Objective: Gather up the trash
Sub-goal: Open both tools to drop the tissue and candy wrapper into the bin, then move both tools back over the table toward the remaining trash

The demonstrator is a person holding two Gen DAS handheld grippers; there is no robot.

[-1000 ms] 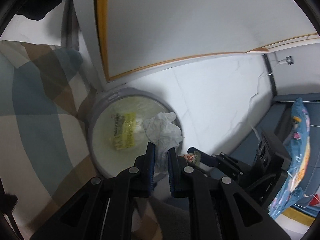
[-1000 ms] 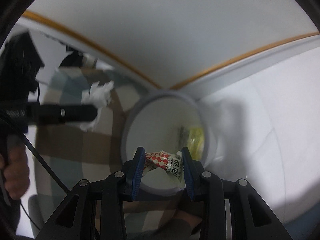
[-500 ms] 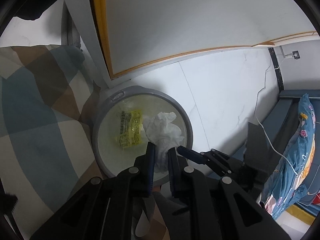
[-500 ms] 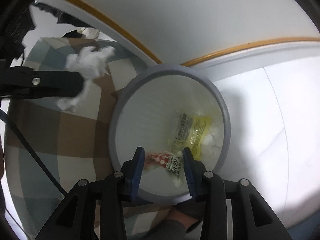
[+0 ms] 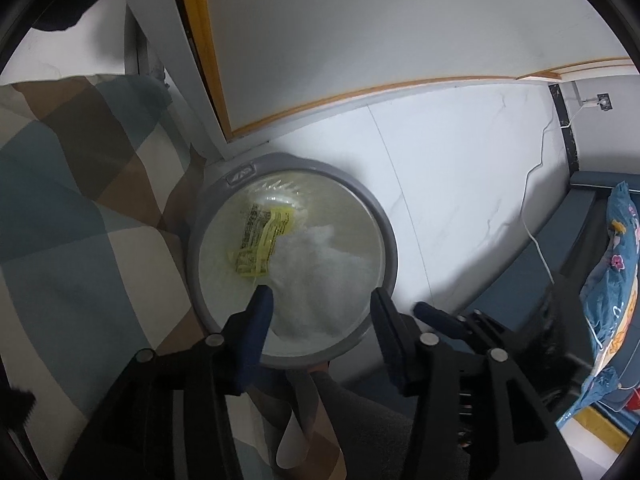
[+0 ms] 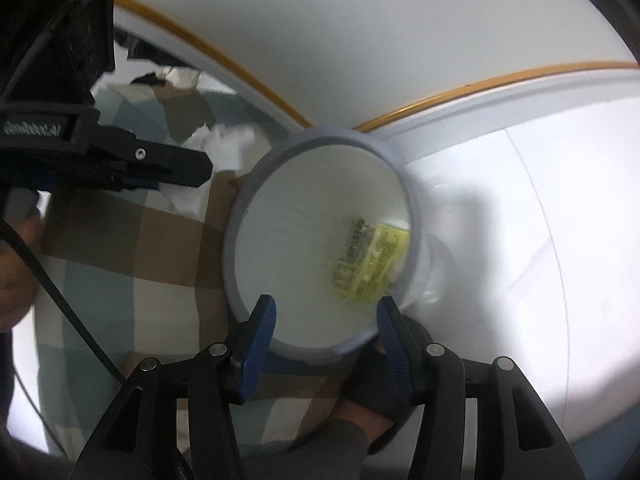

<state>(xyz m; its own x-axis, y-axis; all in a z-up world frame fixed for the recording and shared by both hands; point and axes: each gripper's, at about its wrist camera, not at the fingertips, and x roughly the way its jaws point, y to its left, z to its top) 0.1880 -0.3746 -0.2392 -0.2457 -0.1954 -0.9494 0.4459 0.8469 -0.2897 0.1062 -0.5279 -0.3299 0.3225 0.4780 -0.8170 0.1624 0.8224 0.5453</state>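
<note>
Left wrist view, from the left: checked bedspread (image 5: 80, 240) draped against a grey round trash bin (image 5: 390, 248) standing on white tiled floor (image 5: 460, 180). Inside the lined bin, a yellow printed wrapper (image 5: 264, 240) lying toward the far left wall, touching a blurred white crumpled tissue (image 5: 320, 280) to its right. Left gripper (image 5: 320, 294) poised over the near rim, blue-padded jaws spread wide and gripping nothing, the tissue framed between them. Just right of it, the tip of the right gripper (image 5: 436, 316) reaching toward the bin's edge. Farther right, a thin white cable (image 5: 536, 232) trailing across the floor and a blue patterned cloth (image 5: 616, 280) at the frame's edge.

Right wrist view, from the left: left gripper (image 6: 200, 168) seen side-on, tissue (image 6: 228, 140) pale and blurred at its tip above the bedspread (image 6: 132, 248); whether touching, impossible to tell here. Bin (image 6: 232, 248) at centre, yellow wrapper (image 6: 372, 260) low against its right wall. Right gripper (image 6: 325, 302) above the near rim, jaws parted and empty.
</note>
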